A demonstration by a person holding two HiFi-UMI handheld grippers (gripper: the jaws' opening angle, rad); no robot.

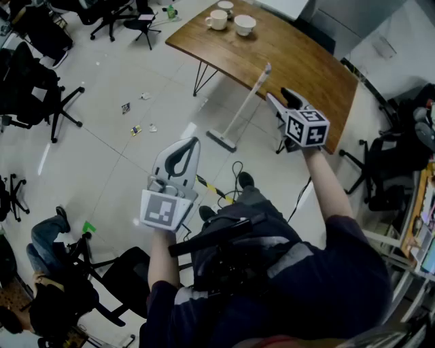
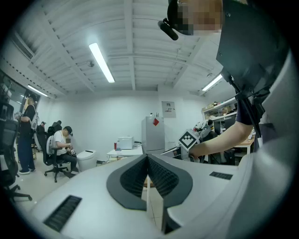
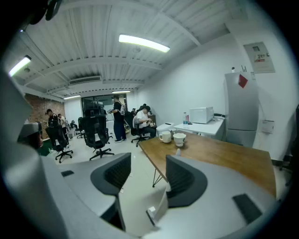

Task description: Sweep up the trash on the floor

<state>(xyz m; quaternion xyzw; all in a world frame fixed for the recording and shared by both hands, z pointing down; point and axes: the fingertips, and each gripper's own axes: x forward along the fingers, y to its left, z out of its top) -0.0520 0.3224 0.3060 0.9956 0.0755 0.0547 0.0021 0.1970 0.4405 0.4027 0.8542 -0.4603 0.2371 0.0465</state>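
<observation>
**Broom [image 1: 239, 109] pickup: right gripper [image 1: 280, 97] lining up on the handle**

The broom is standing on the floor [image 1: 102, 156], head down, with the upper end of its pale handle leaning against the edge of the wooden worktop [image 1: 299, 58] that is carrying two white cups [image 1: 217, 19]. The trash [image 1: 136, 129], a few small scraps, is lying on the floor to the left, well apart from the broom head.

The right gripper is hovering just beside the handle's top with its jaws wide apart. In the right gripper view the handle [image 3: 161, 205] is showing in the gap, and neither pad is pressing on it. The left gripper [image 1: 182, 158] is hanging lower, over open floor, with its jaws together on nothing.

Handling, as judged: the broom is looking light and stiff, with a smooth, thin pole that may twist or slide between the pads. Resting only against the worktop edge, it is likely to topple if nudged sideways. Take hold on the upper handle, a little below the tip, squarely across the pole.
</observation>
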